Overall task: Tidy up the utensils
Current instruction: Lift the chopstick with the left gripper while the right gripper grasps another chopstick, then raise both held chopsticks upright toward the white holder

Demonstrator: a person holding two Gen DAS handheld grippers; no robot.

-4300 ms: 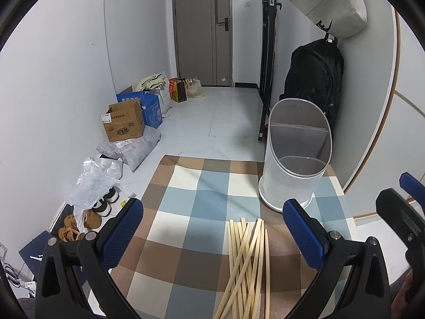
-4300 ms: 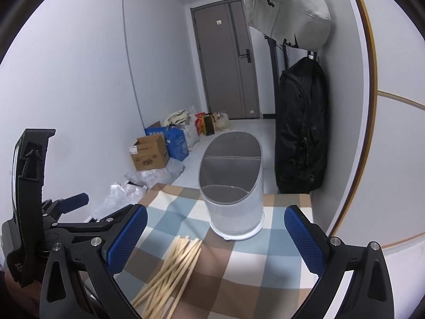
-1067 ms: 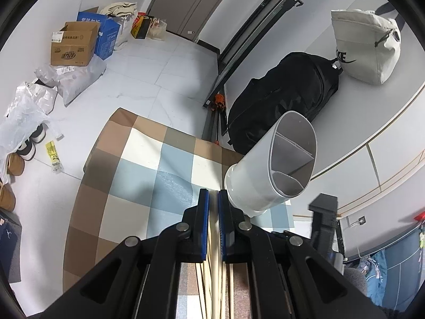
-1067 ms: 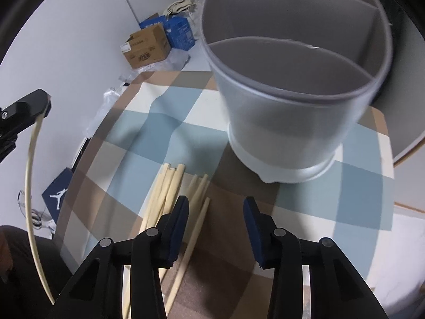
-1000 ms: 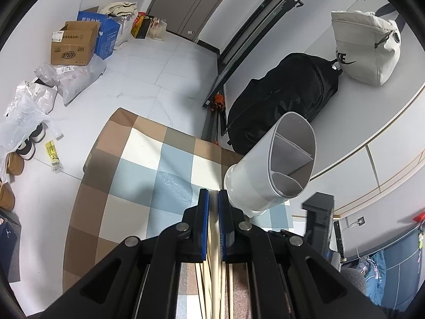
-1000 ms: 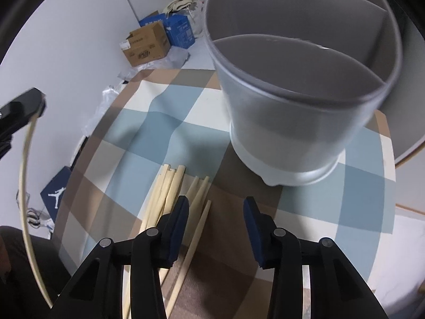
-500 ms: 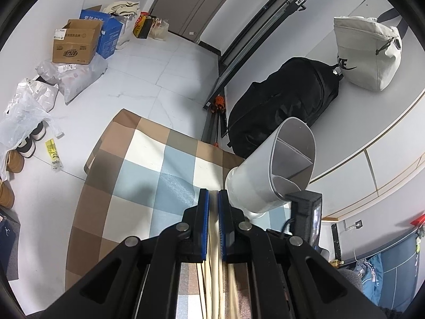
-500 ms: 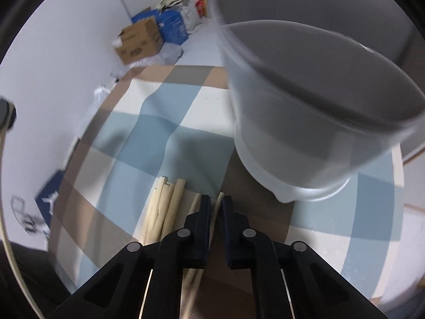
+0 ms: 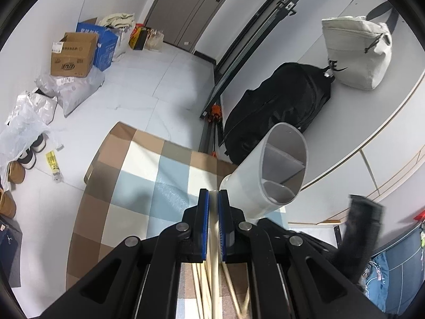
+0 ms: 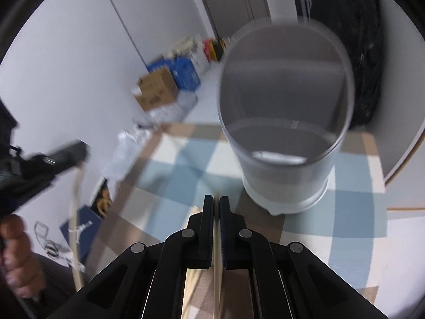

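My left gripper (image 9: 213, 199) is shut on a pale wooden chopstick (image 9: 214, 252) that runs back between its fingers, held above the table. My right gripper (image 10: 216, 204) is shut on another chopstick (image 10: 217, 255), in front of the white divided utensil holder (image 10: 285, 143). The holder also shows in the left wrist view (image 9: 268, 175), just right of the left fingertips. In the right wrist view the left gripper (image 10: 50, 164) is at the left with its chopstick (image 10: 75, 212) hanging down. More chopsticks (image 9: 202, 287) lie on the checked cloth below.
A blue, tan and white checked cloth (image 9: 138, 186) covers the table. A black backpack (image 9: 279, 106) and a white bag (image 9: 356, 53) hang at the wall behind the holder. Cardboard boxes (image 9: 74, 55) and plastic bags lie on the floor at the left.
My right gripper has shut on a chopstick from the pile and lifted it; the view is blurred by motion. My left gripper still holds its chopstick and has shifted slightly.
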